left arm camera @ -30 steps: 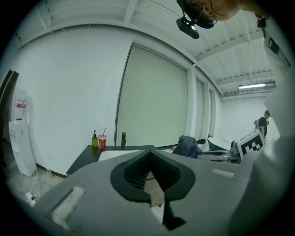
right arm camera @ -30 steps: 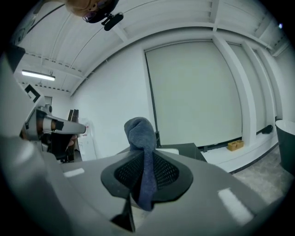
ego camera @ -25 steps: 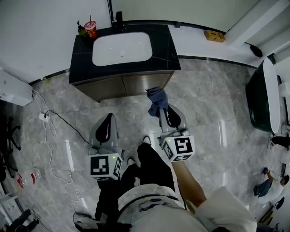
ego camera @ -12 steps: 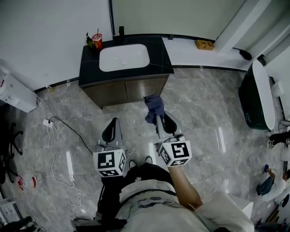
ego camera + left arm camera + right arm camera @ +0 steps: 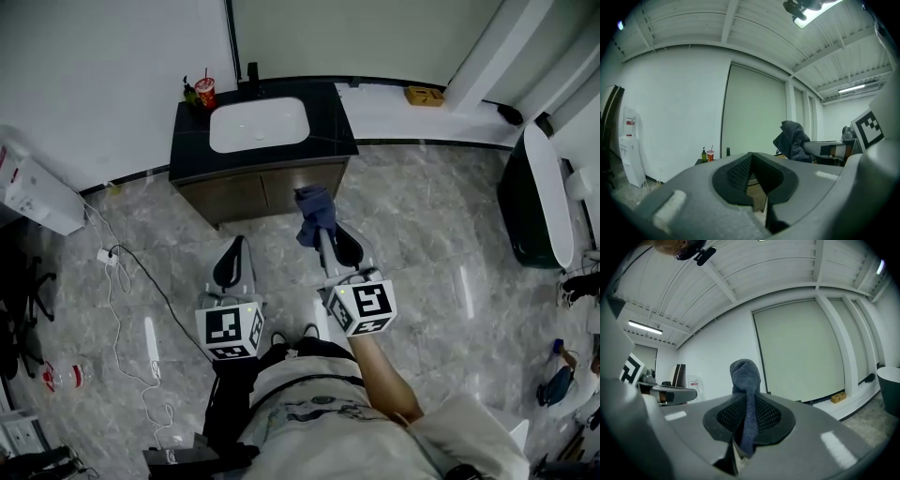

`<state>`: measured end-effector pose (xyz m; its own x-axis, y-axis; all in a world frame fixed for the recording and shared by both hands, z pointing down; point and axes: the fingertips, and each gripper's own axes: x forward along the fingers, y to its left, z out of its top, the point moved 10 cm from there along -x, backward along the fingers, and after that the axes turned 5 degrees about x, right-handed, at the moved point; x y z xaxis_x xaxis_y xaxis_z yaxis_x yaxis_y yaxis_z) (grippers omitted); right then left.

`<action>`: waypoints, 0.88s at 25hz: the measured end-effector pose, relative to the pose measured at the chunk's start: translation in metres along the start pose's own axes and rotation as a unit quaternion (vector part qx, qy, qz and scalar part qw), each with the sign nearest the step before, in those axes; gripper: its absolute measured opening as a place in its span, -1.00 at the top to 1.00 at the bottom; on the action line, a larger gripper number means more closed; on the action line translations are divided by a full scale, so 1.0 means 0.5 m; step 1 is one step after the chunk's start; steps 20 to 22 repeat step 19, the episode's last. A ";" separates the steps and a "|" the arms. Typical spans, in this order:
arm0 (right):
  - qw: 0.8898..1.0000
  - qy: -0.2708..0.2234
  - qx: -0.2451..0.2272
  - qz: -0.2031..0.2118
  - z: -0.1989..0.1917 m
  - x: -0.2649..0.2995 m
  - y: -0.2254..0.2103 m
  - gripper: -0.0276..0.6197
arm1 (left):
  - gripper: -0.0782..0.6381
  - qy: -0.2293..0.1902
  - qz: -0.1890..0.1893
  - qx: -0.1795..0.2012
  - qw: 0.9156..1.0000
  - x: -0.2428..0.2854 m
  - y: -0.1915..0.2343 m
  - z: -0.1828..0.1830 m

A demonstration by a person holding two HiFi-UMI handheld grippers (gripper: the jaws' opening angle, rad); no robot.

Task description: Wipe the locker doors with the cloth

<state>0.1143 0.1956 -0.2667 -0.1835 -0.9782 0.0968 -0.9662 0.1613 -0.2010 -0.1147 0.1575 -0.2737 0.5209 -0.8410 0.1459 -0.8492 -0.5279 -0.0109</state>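
Grey marbled floor [image 5: 441, 216] spreads beneath you as you stand with both tools held out nearly level in front of your legs. On your left, the left gripper [image 5: 234, 251] has its jaws clenched tip to tip with nothing between them. On your right, the right gripper [image 5: 328, 239] has its jaws, which have just been closing, clamped on the blue-grey cloth [image 5: 315, 212]. A narrow strip of the fabric runs down between the pads, while the bunched bulk stands up past the tips. Beyond the cloth are the wooden cabinet doors [image 5: 264, 192] under a dark surface [image 5: 333, 117] with a white basin [image 5: 258, 125], a red cup [image 5: 204, 92] at its far corner. These are probably the doors you are meant to wipe. Farther off rise the white wall [image 5: 103, 66] and a pale panel [image 5: 337, 37]. The cloth appears to hang in the air in front of the doors, apart from them, so the wiping looks not yet begun. Bringing the cloth onto the door faces and all the rubbing are left to do.
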 end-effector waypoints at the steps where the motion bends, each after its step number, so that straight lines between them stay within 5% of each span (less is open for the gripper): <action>1: 1.000 -0.003 -0.001 0.001 0.006 0.001 -0.001 0.76 | 0.78 -0.002 0.001 0.001 1.000 0.001 0.000 0.004; 22: 0.999 -0.005 -0.027 0.019 0.015 0.003 0.015 0.76 | 0.78 -0.007 0.000 0.014 1.000 0.007 -0.010 0.021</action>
